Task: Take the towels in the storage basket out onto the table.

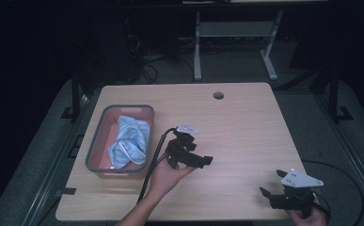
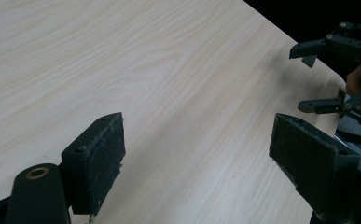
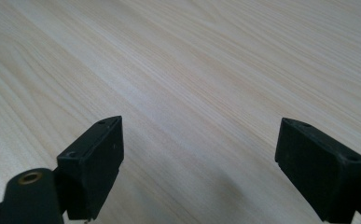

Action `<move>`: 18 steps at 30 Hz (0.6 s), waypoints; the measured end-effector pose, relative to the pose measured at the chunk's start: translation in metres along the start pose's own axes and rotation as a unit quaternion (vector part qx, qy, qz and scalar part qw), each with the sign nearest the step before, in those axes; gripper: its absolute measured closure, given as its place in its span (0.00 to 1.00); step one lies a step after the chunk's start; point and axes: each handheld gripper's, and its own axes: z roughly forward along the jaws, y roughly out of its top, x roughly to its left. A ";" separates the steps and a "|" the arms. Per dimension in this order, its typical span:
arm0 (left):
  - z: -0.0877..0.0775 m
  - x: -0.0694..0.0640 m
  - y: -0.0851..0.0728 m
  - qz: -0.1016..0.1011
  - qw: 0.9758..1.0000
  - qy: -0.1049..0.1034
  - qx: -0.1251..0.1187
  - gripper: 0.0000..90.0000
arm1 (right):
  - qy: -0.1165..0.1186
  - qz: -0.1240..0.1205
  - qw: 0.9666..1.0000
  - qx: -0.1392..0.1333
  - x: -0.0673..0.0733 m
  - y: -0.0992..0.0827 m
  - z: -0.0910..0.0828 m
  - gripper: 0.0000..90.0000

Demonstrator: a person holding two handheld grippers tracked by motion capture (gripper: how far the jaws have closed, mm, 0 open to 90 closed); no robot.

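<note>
In the high view, a pale wood-grain counter (image 1: 245,136) stands under dim light. A grey-rimmed bin with pink walls (image 1: 97,141) sits on its left part, and a crumpled light-blue cloth (image 1: 130,141) lies inside it. Just right of the bin, the left hand (image 1: 168,176) holds the left tongs (image 1: 207,160) above the counter's middle, their jaws pointing right and holding nothing. A black cable runs from them down toward the near edge. At the near right corner, the right hand (image 1: 306,217) holds the right tongs (image 1: 271,183), a grey three-cornered plate on top, jaws spread wide and pointing left. The two tongs are well apart. A round hole (image 1: 218,95) lies near the counter's far edge.

In the left gripper view, the left tongs (image 2: 197,144) gape wide over bare wood, nothing between the padded jaws. The right tongs (image 2: 325,77) show farther off at upper right, near the counter's edge, their jaws parted too.

In the right gripper view, the right tongs (image 3: 199,147) stand wide open above bare counter, gripping nothing.
</note>
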 end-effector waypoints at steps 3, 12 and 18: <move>-0.004 0.004 0.004 0.000 1.000 0.003 0.002 0.19 | 0.001 0.000 1.000 0.000 0.000 0.000 0.000 0.16; -0.027 0.023 0.014 -0.004 1.000 0.019 0.008 0.22 | 0.002 -0.001 1.000 0.001 0.001 0.001 0.001 0.16; -0.040 0.034 0.015 -0.016 0.999 0.031 0.007 0.21 | 0.002 -0.001 1.000 0.002 0.001 0.001 0.001 0.16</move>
